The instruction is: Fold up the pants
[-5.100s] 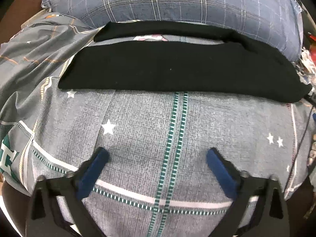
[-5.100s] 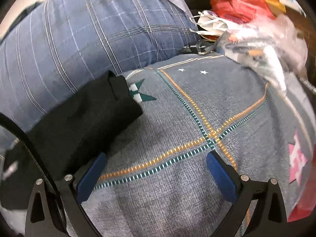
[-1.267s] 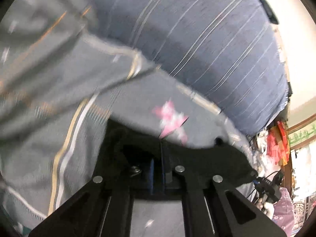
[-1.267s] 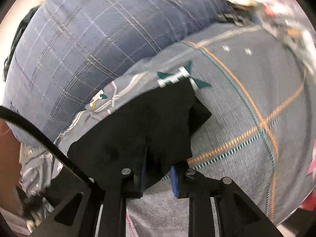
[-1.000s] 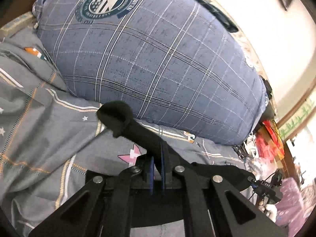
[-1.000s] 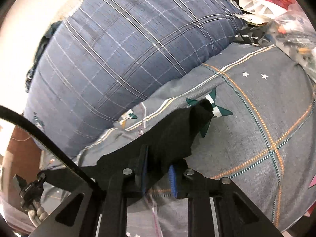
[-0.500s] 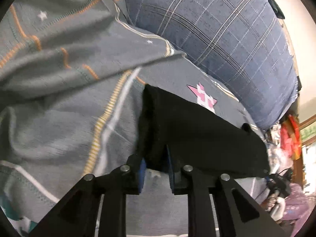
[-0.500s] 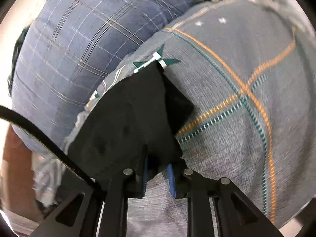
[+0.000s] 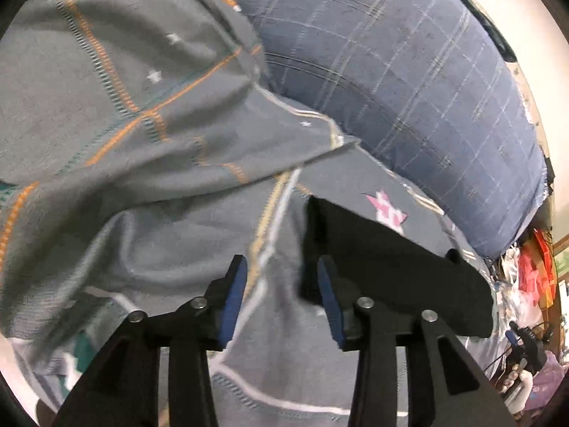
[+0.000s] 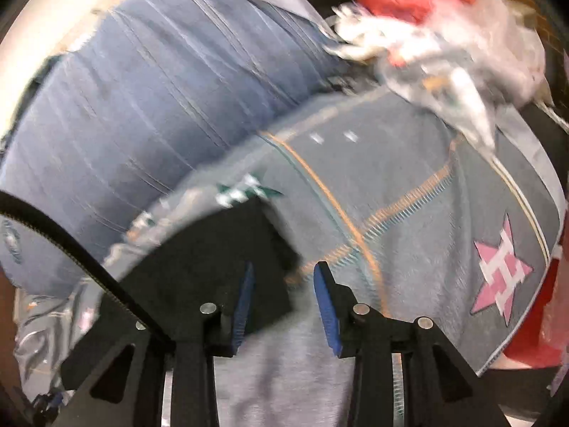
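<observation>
Both grippers have let go of the black pants since a moment ago, when each was clamped on the cloth; now their blue-padded fingers stand apart with nothing between them.

The left hand-held gripper (image 9: pixel 281 295) hangs over the grey bedspread (image 9: pixel 142 163), jaws spread, with a pale stripe of the bedspread showing in the gap. The pants (image 9: pixel 391 270) lie just to its right as a flat, folded black band, one short end near the right finger (image 9: pixel 329 299) and the rest running away toward the far right. A pink star printed on the bedspread peeks out just behind the pants' far edge. Beyond that sits the big blue checked pillow (image 9: pixel 426 89).

From the right side, the right hand-held gripper (image 10: pixel 282 295) is likewise parted, over bare grey bedspread (image 10: pixel 409 185) with orange and green stitching lines. The pants (image 10: pixel 220 259) lie to its left, their corner reaching to about the left finger (image 10: pixel 243 302); whether cloth and finger touch is hard to tell through the blur. The pillow (image 10: pixel 160 106) rises behind, and a blurred heap of red and white clutter (image 10: pixel 444 35) lies at the bed's far corner.
</observation>
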`<move>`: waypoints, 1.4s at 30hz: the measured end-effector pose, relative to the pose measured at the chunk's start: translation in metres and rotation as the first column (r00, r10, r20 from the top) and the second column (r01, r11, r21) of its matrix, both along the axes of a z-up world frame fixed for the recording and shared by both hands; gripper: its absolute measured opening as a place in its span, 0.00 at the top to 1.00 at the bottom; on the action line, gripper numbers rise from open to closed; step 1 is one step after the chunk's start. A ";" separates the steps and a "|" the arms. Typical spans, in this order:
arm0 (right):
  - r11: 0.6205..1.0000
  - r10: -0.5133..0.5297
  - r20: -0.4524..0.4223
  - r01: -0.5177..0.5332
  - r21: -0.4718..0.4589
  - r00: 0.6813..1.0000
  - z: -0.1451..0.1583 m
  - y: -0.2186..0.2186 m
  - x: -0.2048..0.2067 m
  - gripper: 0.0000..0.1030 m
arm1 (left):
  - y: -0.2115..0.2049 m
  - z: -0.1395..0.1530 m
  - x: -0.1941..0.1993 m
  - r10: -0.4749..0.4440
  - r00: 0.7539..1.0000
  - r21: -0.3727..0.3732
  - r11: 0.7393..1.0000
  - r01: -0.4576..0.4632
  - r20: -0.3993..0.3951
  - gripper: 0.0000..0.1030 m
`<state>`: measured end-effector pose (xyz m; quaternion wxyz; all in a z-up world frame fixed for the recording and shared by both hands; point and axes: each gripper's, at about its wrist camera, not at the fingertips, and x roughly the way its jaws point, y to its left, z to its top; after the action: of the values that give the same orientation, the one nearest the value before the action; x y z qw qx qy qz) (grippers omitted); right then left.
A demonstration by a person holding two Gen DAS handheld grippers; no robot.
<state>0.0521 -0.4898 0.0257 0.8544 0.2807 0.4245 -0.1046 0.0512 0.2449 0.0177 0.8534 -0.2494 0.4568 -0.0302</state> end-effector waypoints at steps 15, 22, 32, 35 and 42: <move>0.894 0.413 -0.072 -0.389 0.220 0.908 -0.057 0.186 0.072 0.43 | -0.061 -0.043 -0.009 -0.152 0.988 -0.046 0.987 0.151 -0.016 0.61; 0.776 0.630 -0.084 -0.629 0.045 0.772 -0.014 0.280 0.082 0.36 | -0.026 -0.058 -0.042 -0.073 0.996 -0.216 0.973 0.083 0.055 0.60; 0.464 0.883 -0.119 -0.881 0.089 0.453 0.000 0.508 0.108 0.36 | -0.003 -0.071 -0.058 -0.034 0.991 -0.347 0.935 0.076 0.128 0.60; 0.391 0.896 -0.226 -0.920 -0.003 0.382 -0.005 0.568 0.108 0.36 | -0.003 -0.072 -0.054 -0.021 0.990 -0.350 0.934 0.068 0.136 0.60; 0.281 0.807 -0.493 -0.945 -0.166 0.326 -0.044 0.623 0.114 0.36 | 0.001 -0.073 -0.056 -0.006 0.989 -0.371 0.926 0.060 0.145 0.60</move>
<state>0.1661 0.1331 -0.0186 0.7226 -0.2201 0.6025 0.2577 -0.0046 0.2459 -0.0555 0.8196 -0.3973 0.3850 -0.1489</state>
